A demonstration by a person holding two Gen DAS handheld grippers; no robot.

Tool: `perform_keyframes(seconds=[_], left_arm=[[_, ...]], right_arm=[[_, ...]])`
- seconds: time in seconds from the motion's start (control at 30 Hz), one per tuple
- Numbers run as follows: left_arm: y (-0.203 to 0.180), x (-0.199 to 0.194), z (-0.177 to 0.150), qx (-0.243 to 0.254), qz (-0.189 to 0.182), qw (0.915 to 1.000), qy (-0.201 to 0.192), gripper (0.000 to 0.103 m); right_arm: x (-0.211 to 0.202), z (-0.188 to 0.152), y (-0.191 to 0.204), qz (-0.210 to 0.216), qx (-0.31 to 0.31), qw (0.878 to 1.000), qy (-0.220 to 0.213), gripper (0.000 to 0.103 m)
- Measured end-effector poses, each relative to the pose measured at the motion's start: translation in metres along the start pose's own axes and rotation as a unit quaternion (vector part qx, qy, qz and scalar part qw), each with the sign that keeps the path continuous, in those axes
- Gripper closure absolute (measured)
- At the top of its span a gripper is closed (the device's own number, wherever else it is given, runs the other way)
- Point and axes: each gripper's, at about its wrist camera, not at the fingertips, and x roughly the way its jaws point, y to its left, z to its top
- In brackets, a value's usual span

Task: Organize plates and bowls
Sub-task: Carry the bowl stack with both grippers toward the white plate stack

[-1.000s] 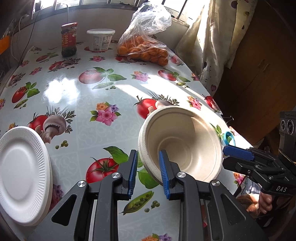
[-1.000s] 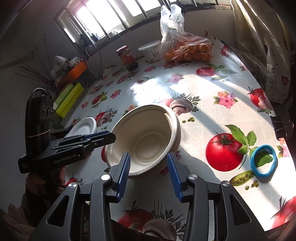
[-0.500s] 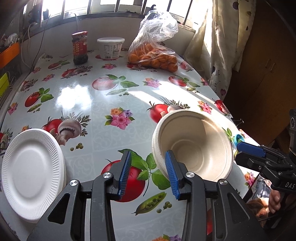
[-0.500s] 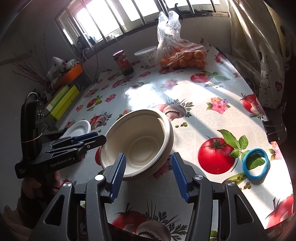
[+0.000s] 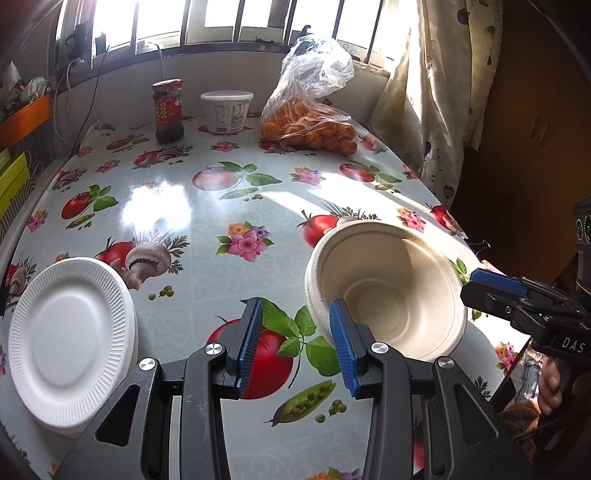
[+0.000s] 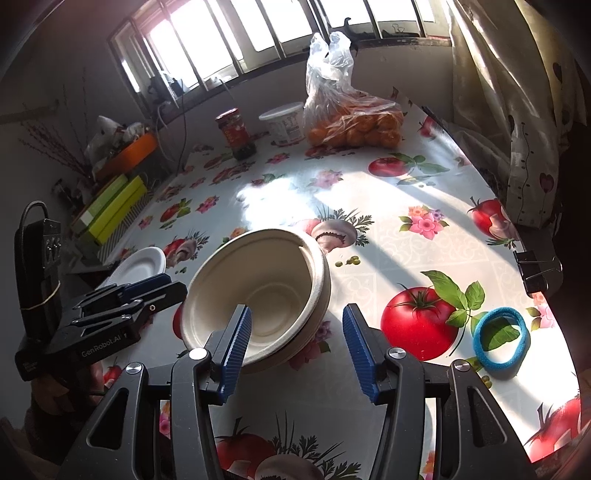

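Left wrist: ribbed white plates (image 5: 70, 339), smooth (beige) bowl (image 5: 388, 295)

1. L gripper (image 5: 295, 350): jaws just opened, nothing between, above tablecloth (image 5: 207, 221).
2. Beige bowl (image 5: 388, 291) touching its R pad.
3. White plate stack (image 5: 66, 339) at left.
4. R gripper (image 5: 491, 284) beside bowl.

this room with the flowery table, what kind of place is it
Most likely a home kitchen or dining corner. A glossy tablecloth printed with tomatoes and flowers covers the table under a barred window, and a clear plastic bag of oranges and a red-labelled dark sauce jar stand at the far edge.
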Motion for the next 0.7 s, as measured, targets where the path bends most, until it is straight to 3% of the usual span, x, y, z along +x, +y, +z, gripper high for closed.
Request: perform_keyframes(seconds=[0.23,0.7], left_arm=[[-0.001,-0.001,0.001,-0.015,-0.024,0.9996,-0.004,0.064],[-0.003,0.018,0.005,-0.032,-0.049,0.9979,0.027,0.064]], right_arm=[[0.005,0.002,-0.006,0.007,0.004,1.000,0.000,0.051],[0.020,0.004,-0.008,0.026,0.003,1.000,0.016,0.051]])
